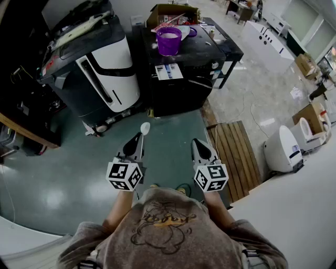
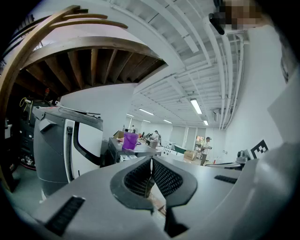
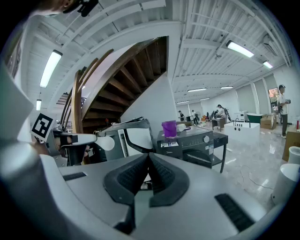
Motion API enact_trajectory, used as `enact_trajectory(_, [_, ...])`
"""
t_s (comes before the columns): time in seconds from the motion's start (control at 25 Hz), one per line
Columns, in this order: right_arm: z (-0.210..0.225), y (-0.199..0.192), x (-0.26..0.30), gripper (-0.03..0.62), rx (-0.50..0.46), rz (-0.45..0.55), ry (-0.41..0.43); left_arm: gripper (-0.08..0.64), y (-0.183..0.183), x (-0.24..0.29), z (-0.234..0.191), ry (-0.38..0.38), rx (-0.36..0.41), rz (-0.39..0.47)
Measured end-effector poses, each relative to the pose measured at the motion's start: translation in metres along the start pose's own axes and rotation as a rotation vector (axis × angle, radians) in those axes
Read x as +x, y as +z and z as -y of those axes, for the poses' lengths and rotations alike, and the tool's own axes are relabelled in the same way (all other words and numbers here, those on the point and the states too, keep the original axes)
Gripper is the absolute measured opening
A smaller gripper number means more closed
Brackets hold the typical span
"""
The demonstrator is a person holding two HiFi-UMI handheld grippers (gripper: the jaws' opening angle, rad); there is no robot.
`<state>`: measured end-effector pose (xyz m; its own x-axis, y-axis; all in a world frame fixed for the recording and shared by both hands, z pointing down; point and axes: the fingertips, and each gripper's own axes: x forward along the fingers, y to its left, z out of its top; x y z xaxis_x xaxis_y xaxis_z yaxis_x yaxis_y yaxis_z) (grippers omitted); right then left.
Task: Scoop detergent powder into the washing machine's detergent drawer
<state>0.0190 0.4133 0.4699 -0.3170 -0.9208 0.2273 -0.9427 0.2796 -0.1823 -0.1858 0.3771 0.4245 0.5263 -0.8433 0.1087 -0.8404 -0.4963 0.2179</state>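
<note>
I stand on a green floor, some way back from a dark washing machine (image 1: pixel 181 79) (image 3: pixel 190 143). A purple tub (image 1: pixel 169 41) (image 2: pixel 130 140) (image 3: pixel 169 128) sits on its top. My left gripper (image 1: pixel 137 137) (image 2: pixel 151 161) is shut on the thin handle of a white scoop (image 1: pixel 145 127) (image 3: pixel 104 142); the scoop's bowl points toward the machine. My right gripper (image 1: pixel 198 143) (image 3: pixel 149 157) is level beside it, shut with nothing in it. I cannot make out the detergent drawer or any powder.
A grey and white appliance (image 1: pixel 100 68) (image 2: pixel 61 150) stands left of the washing machine. A wooden pallet (image 1: pixel 233 157) lies on the floor at the right, with white appliances (image 1: pixel 283 149) beyond it. A cardboard box (image 1: pixel 170 13) sits behind the tub.
</note>
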Motion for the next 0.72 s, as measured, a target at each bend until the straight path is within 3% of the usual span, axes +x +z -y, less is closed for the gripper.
enact_trajectory(0.72, [-0.041, -0.013, 0.016, 0.002, 0.032, 0.004, -0.099, 0.025, 0.012, 0.004, -0.049, -0.125, 0.022, -0.004])
